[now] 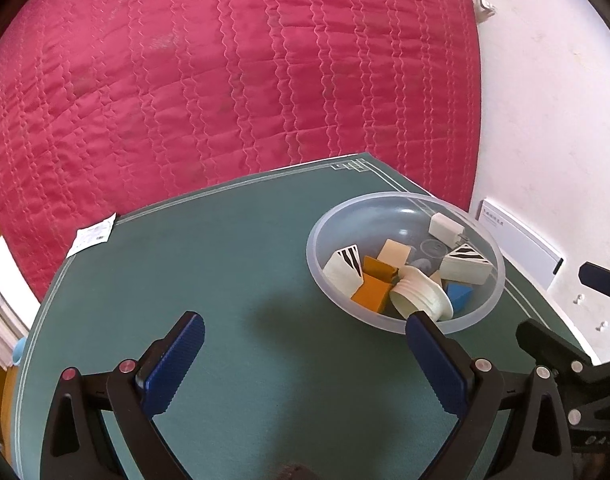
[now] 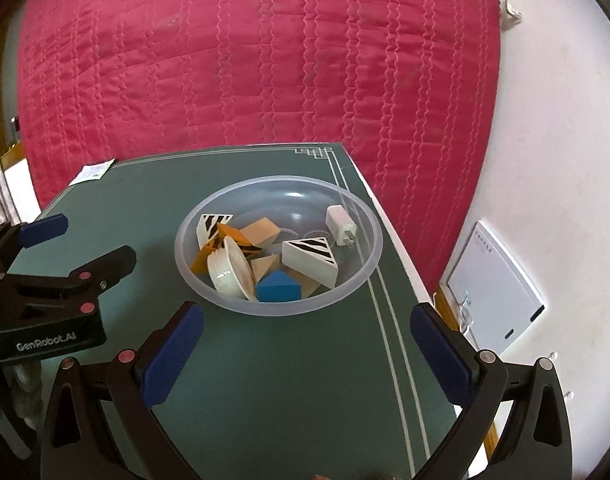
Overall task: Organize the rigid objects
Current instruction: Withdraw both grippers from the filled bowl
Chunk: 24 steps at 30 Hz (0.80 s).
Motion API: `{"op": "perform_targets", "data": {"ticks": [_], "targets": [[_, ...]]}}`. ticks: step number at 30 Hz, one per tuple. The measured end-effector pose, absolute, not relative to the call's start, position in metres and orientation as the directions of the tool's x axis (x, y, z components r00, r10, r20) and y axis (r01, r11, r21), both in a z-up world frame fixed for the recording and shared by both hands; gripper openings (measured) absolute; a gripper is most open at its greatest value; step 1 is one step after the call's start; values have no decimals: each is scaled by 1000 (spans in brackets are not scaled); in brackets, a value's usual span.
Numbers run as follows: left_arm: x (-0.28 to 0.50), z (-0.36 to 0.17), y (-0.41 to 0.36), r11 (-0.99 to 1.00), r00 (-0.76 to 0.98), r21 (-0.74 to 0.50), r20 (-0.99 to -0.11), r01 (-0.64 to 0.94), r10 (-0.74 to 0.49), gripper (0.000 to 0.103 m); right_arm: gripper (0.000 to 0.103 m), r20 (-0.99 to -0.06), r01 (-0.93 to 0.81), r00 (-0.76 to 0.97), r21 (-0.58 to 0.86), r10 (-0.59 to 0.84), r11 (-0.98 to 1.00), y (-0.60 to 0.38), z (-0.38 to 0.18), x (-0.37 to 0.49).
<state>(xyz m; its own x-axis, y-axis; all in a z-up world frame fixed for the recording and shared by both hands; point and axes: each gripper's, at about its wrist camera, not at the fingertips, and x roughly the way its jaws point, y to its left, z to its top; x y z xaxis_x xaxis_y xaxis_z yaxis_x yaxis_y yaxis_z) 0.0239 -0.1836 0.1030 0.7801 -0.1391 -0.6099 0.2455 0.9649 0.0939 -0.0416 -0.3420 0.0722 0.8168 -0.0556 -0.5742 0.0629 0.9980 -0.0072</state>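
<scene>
A clear plastic bowl (image 1: 493, 296) (image 2: 369, 264) sits on the green mat (image 1: 233, 272) (image 2: 289, 360) near its right edge. It holds several rigid pieces: a white threaded cap (image 1: 423, 294) (image 2: 229, 270), a blue block (image 1: 459, 294) (image 2: 279, 286), orange blocks (image 1: 375, 284) (image 2: 203, 260), striped white wedges (image 1: 467, 264) (image 2: 311, 256), tan blocks (image 2: 261, 232) and a white charger (image 1: 445, 227) (image 2: 340, 220). My left gripper (image 1: 305, 328) is open and empty, left of the bowl. My right gripper (image 2: 307, 326) is open and empty, just in front of the bowl.
A red quilted bed (image 1: 225, 80) (image 2: 245, 60) lies behind the mat. A paper label (image 1: 91, 236) (image 2: 93, 170) lies at the mat's far left corner. A white box (image 1: 521, 240) (image 2: 493, 284) rests on the pale floor to the right. The left gripper's body (image 2: 45, 292) shows at the left of the right wrist view.
</scene>
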Motion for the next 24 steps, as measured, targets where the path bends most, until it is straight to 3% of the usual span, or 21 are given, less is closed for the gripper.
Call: {"op": "perform_targets", "data": {"ticks": [24], "targets": [[25,99,-183,960,765,83,-624,267,-159,102,103,-610,85,790,9,-62,996,-343,56,-33]]}}
